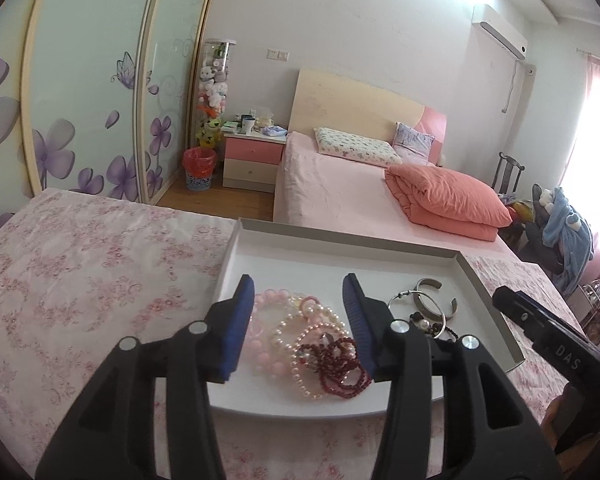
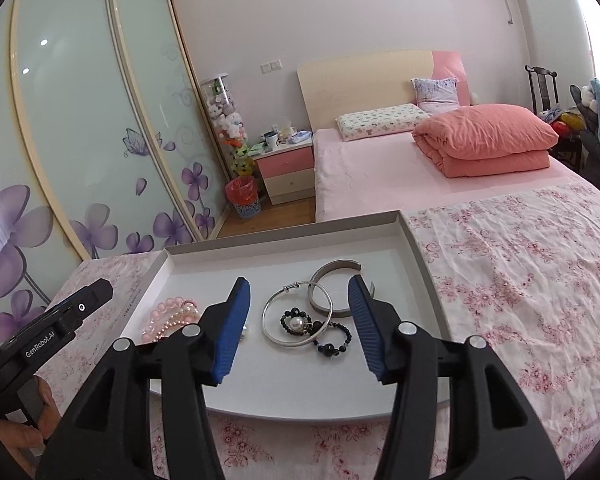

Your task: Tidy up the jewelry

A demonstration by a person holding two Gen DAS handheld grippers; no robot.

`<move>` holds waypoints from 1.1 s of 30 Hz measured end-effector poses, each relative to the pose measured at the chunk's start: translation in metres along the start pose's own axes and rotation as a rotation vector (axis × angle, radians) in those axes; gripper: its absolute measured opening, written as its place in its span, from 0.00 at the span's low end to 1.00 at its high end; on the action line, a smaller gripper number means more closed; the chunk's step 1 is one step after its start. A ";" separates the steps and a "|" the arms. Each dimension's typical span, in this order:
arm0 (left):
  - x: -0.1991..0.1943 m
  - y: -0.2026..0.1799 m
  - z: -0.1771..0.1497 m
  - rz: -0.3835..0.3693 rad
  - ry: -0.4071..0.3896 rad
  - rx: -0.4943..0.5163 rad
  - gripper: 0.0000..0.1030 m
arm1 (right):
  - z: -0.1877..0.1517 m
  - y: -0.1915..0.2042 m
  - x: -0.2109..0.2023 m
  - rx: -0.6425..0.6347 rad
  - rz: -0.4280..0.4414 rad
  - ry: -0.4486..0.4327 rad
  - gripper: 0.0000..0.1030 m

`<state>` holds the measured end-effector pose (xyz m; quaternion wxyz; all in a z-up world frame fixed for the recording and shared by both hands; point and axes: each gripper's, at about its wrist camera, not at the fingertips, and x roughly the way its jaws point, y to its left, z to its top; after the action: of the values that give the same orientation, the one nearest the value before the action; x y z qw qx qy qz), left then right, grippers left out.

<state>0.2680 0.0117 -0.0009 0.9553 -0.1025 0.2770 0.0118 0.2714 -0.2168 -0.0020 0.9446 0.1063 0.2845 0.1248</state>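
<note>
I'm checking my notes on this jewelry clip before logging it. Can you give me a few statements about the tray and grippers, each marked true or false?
1. Both grippers, left gripper and right gripper, are open and hold nothing. True.
2. The jewelry lies in a white tray. True.
3. The dark red bead bracelet sits on the bare floral cloth. False: it lies in the tray on the pearl bracelets.
4. The silver cuff is a closed ring. False: it has a gap.

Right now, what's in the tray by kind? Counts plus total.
In the white tray:
Silver metal bangles: 2, the open cuff and the thin hoop
Black bead pieces: 2, one with a pearl, one plain
Dark red bead bracelet: 1
Pink/pearl bead bracelets: about 4, piled, hard to separate
Total: about 9
</note>
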 end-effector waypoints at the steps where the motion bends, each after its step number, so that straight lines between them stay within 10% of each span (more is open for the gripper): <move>1: -0.004 0.002 0.000 0.003 -0.004 -0.001 0.48 | 0.000 0.000 -0.003 -0.002 -0.001 -0.003 0.53; 18: -0.100 0.025 -0.033 0.044 -0.061 0.041 0.95 | -0.027 0.019 -0.087 -0.063 0.006 -0.072 0.97; 33: -0.166 0.003 -0.070 0.048 -0.160 0.176 0.96 | -0.059 0.046 -0.140 -0.190 -0.033 -0.141 0.98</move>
<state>0.0908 0.0059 0.0292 0.9791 -0.0103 0.2021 0.0185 0.1173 -0.2072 0.0338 0.9699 0.0202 0.2061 0.1278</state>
